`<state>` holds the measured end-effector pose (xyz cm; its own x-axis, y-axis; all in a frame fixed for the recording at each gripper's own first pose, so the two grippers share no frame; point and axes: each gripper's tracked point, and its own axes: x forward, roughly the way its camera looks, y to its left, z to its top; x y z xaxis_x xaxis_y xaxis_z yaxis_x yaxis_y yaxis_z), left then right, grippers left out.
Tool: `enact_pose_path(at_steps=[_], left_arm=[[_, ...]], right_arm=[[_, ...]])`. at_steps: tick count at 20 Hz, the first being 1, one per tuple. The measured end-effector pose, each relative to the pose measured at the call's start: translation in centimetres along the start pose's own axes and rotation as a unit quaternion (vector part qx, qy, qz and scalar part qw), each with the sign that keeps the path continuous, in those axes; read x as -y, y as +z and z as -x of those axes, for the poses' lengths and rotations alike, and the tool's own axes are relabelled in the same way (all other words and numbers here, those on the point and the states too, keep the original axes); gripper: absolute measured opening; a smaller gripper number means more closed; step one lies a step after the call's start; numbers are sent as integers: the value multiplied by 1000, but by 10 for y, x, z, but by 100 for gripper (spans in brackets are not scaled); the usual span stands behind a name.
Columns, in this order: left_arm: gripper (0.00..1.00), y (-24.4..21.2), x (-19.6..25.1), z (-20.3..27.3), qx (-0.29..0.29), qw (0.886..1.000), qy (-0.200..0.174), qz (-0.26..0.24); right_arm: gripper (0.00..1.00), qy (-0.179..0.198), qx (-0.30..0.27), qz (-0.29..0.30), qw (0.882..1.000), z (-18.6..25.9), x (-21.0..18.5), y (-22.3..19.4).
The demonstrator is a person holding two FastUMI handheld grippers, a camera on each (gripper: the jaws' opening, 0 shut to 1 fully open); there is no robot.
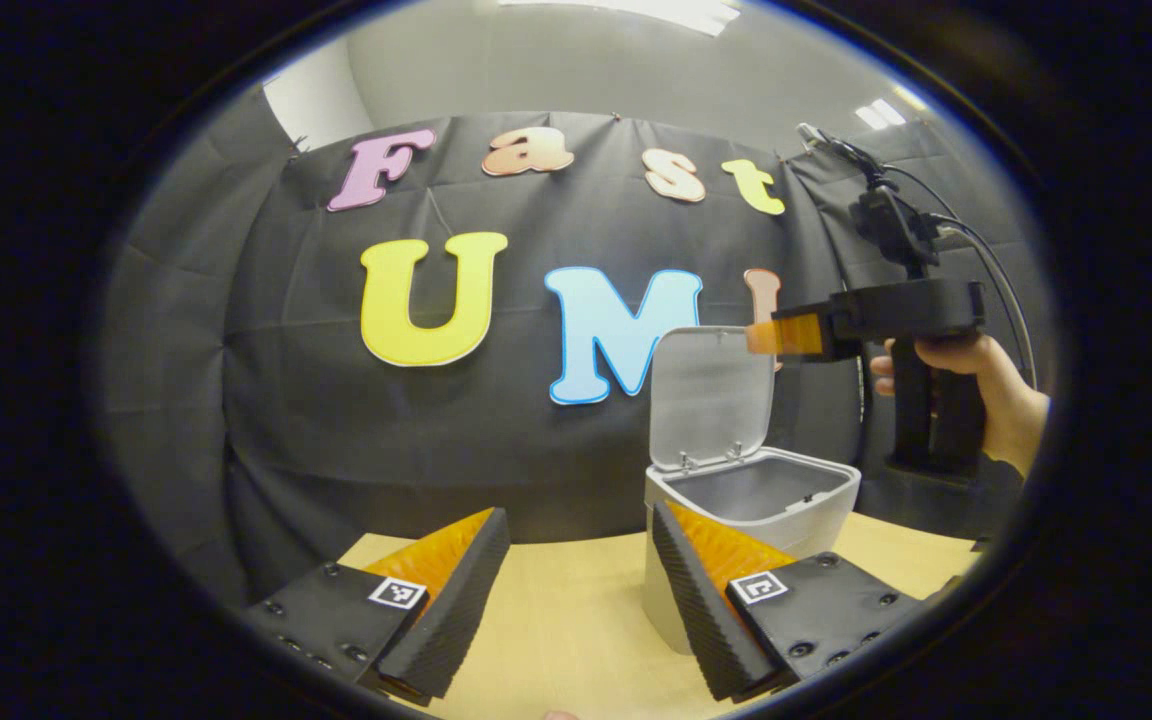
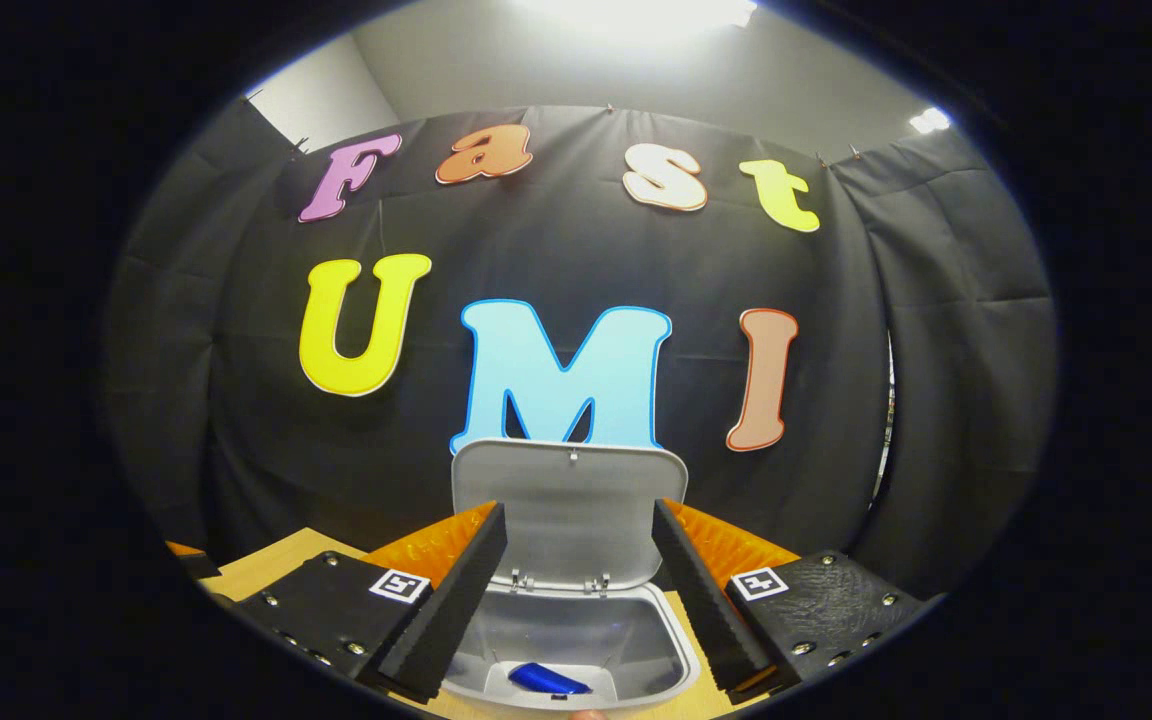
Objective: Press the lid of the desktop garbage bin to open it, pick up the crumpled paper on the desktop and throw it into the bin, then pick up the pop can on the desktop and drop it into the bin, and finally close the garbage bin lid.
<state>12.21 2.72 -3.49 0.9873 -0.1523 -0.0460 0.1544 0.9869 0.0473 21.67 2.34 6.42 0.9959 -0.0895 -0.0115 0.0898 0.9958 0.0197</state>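
Hovering over the open bin point(image 2: 576, 640), right hand-held gripper point(image 2: 576, 600) wide, blue can point(image 2: 546, 680) inside.

The left gripper view looks level across the wooden desktop point(image 1: 556, 610) from left of the garbage bin point(image 1: 751, 500), near it, facing the booth wall. The right gripper view hangs close above the bin's point(image 2: 576, 630) front rim, tilted down into it, facing its raised lid point(image 2: 568, 510). Both views share the bin and lid point(image 1: 711, 395).
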Motion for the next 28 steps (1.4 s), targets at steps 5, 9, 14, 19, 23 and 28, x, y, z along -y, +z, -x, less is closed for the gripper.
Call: enact_pose_path(at_steps=[5, 9, 14, 19, 23, 28], left_arm=[[95, 5, -4, 2, 6, 1000, 15, 19], [94, 3, -8, 2, 5, 999, 32, 30], [96, 5, -24, 1, 9, 998, 52, 20], [94, 2, -35, -3, 3, 998, 65, 21], [93, 3, -40, -3, 2, 997, 72, 17], [95, 4, -35, 2, 4, 997, 77, 15]], right_arm=[[92, 1, 13, 6, 1000, -26, 0, 20], [94, 1, 28, -5, 1000, -46, -2, 33], [94, 2, 33, -13, 999, -72, -5, 39], [94, 6, -2, -33, 999, -93, -9, 23], [94, 18, -9, -63, 998, -90, -10, 21], [94, 25, -8, -56, 998, -74, -9, 18]])
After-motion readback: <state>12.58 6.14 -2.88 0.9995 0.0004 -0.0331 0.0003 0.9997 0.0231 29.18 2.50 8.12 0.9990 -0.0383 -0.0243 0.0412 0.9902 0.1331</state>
